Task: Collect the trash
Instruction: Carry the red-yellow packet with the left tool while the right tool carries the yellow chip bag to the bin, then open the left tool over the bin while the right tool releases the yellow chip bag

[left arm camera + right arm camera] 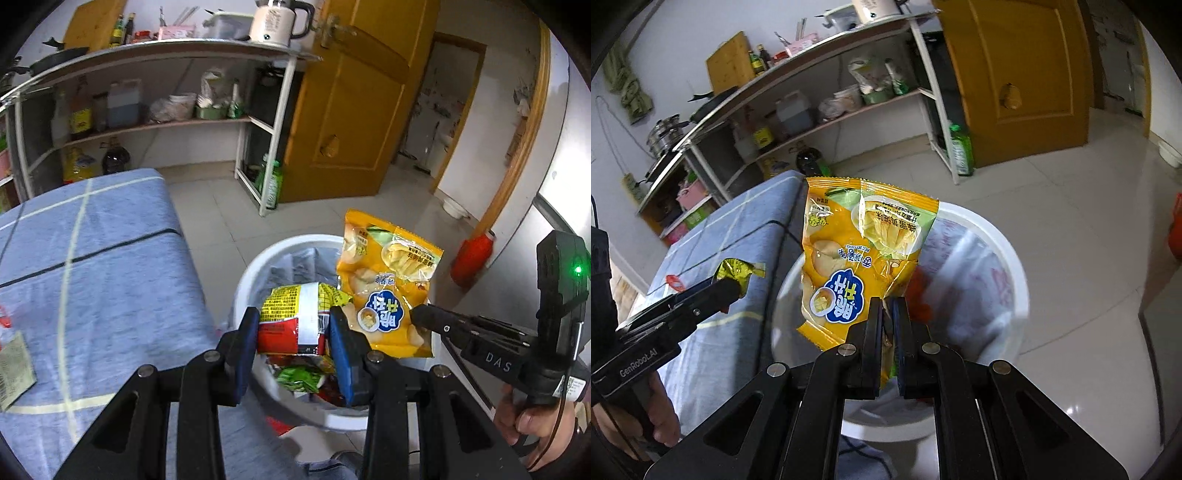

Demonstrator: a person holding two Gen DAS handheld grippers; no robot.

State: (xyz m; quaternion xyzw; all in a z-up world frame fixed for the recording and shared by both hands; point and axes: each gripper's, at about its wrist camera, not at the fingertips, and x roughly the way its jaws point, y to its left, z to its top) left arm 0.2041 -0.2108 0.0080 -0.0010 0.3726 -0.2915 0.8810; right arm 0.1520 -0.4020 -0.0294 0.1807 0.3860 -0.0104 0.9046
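Left gripper (293,328) pinches crumpled yellow-red wrapper (295,317); right gripper (885,321) pinches glossy yellow chip bag (849,251) above white bin (1012,254).

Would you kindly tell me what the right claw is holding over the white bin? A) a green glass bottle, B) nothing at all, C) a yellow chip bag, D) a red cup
C: in the right wrist view the right claw is shut on the lower edge of the yellow chip bag, which hangs above the white bin.
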